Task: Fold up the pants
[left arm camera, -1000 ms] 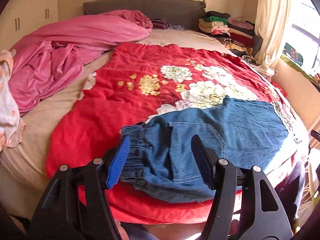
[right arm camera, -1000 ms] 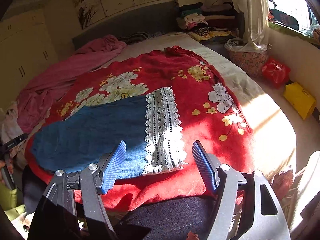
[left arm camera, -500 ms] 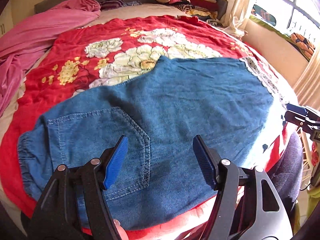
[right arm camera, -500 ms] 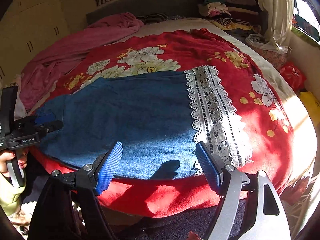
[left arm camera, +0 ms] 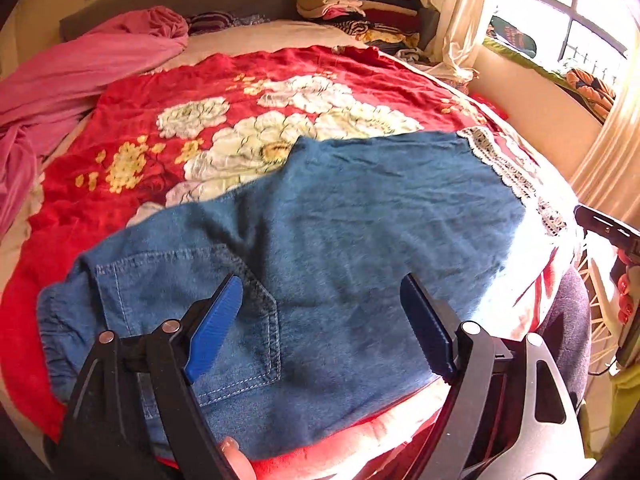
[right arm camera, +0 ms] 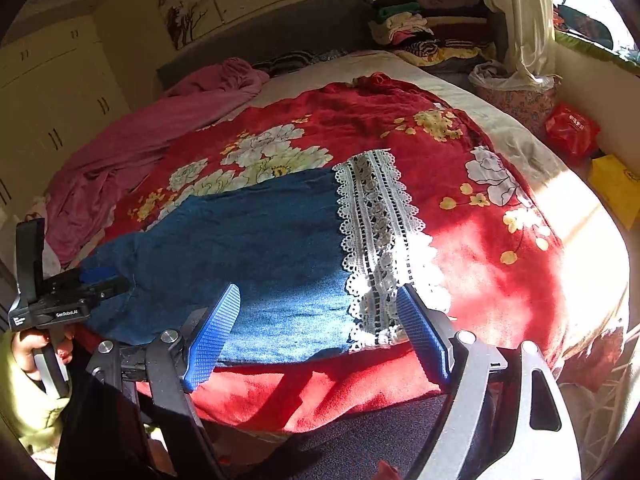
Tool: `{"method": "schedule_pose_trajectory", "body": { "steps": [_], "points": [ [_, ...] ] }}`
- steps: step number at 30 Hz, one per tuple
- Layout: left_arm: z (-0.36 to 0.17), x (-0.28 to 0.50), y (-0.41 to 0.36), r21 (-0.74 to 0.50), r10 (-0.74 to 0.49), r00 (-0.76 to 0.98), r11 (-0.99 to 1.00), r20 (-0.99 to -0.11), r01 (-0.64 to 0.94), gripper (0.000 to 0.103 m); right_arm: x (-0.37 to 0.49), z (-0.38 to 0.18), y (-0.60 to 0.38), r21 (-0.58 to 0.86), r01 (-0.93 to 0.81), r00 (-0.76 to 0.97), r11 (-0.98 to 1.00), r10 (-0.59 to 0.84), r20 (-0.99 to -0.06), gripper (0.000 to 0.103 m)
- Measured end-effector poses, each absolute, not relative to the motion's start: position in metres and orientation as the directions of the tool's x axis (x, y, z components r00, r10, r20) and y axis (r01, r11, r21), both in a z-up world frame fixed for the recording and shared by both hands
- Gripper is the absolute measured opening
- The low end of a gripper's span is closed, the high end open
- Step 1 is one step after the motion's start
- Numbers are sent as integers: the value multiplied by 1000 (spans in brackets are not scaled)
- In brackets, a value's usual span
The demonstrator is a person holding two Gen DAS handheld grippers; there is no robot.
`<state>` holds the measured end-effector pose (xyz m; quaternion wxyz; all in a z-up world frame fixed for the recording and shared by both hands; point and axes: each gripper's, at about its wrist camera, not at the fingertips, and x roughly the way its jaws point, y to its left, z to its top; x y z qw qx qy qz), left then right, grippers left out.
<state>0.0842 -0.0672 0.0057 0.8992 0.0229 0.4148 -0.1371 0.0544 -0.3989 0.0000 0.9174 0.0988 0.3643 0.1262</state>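
Denim pants [left arm camera: 360, 248]: flat along the near edge of the red floral blanket [left arm camera: 132, 208], lace hem [right arm camera: 376, 240] toward your right. Left gripper [left arm camera: 320, 320]: jaws opening, apparently pinching nothing. Right gripper [right arm camera: 316, 332]: jaws opening above the hem, nothing gripped.

Bed [right arm camera: 516, 140] with pale sheet, bearing a red floral blanket [left arm camera: 132, 128] and a crumpled pink cover [left arm camera: 76, 76]. Blue denim pants [left arm camera: 360, 248] lie flat on the blanket.
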Motion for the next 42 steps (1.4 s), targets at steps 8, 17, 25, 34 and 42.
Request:
{"method": "schedule_pose_trajectory", "body": {
  "steps": [8,17,25,34,42],
  "points": [
    [40,114,-128,-18,-281,636,922,-718,387,87,55,-20,-421,315,-74,695,946,275,-664,82],
    [59,165,-200,-20,-380,595,853,-708,521,93,65,-27,-431,362,-57,703,930,295,-647,85],
    [24,233,-256,-52,-386,466,811,-796,583,93,89,-36,-433,416,-63,688,907,341,-640,85],
    [-11,280,-295,-154,-453,322,744,-831,650,78,101,-55,-428,519,-117,632,847,467,-618,59],
    [-38,300,-311,-281,-541,193,671,-818,686,71,103,-52,-430,565,-119,641,817,497,-584,37]
  ]
}}
